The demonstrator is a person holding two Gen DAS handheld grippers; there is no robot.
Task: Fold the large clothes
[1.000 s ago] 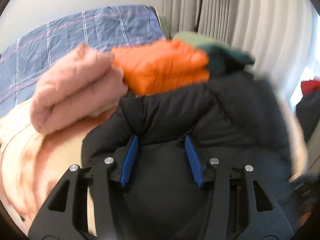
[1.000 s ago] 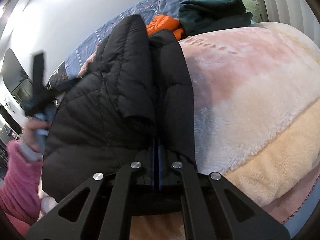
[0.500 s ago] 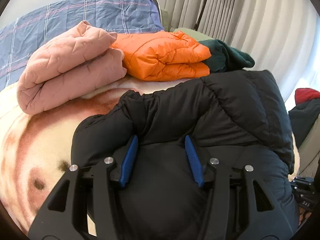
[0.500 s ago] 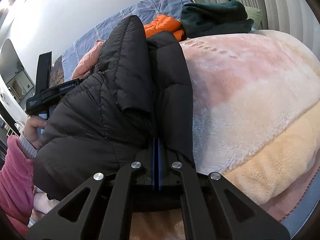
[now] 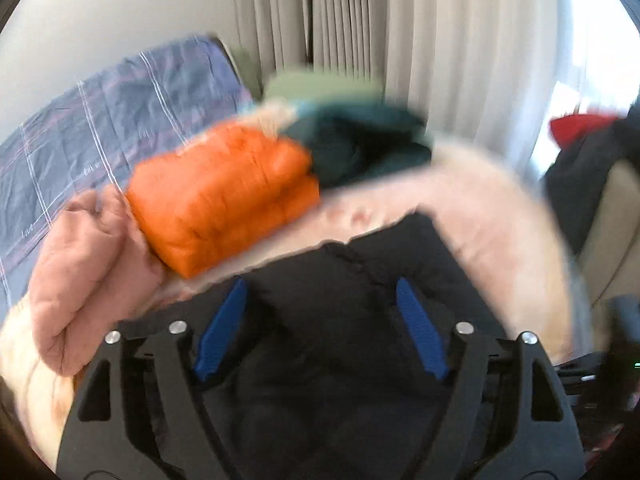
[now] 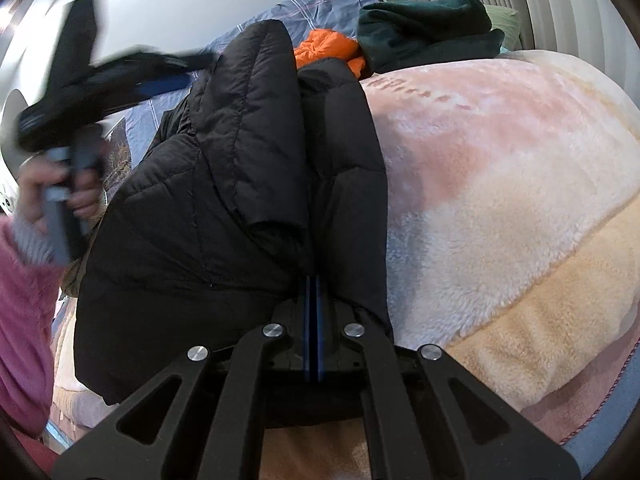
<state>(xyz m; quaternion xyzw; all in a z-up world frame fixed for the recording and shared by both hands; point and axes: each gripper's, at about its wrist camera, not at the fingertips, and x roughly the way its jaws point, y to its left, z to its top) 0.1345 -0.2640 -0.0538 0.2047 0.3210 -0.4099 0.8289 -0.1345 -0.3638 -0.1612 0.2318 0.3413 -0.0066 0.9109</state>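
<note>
Clearly, the black puffer jacket [image 6: 224, 200] lies on the bed, on a fluffy pink and cream blanket [image 6: 500, 184], and in the right wrist view it fills the middle and the left of the frame, with one padded part doubled over the body so that a long ridge runs toward the upper middle of the picture. I judge that it is held this way so one edge stays fixed while the other side is laid over it. The right gripper [image 6: 311, 320], at the bottom centre of its own view, has its jaws pressed fully together, and the jacket's near edge goes down into them, so it seems to pin the fabric there. The left gripper [image 5: 320, 332] has its jaws opening at this moment; in the blurred left wrist view the blue pads [image 5: 222, 332] stand wide apart over the black fabric and do not press on it, so the jacket appears released on that side. In the right wrist view this same gripper is a blurred dark shape at the upper left, held by a hand [image 6: 48, 196] with a pink sleeve [image 6: 24, 320], apart from the jacket. Behind the jacket, in the upper part of both views, clothes already folded sit together: an orange jacket [image 5: 224, 196], a pink quilted garment [image 5: 88, 272] at its left and a dark green garment [image 6: 428, 28] at its right, probably kept there to leave room for folding.
</note>
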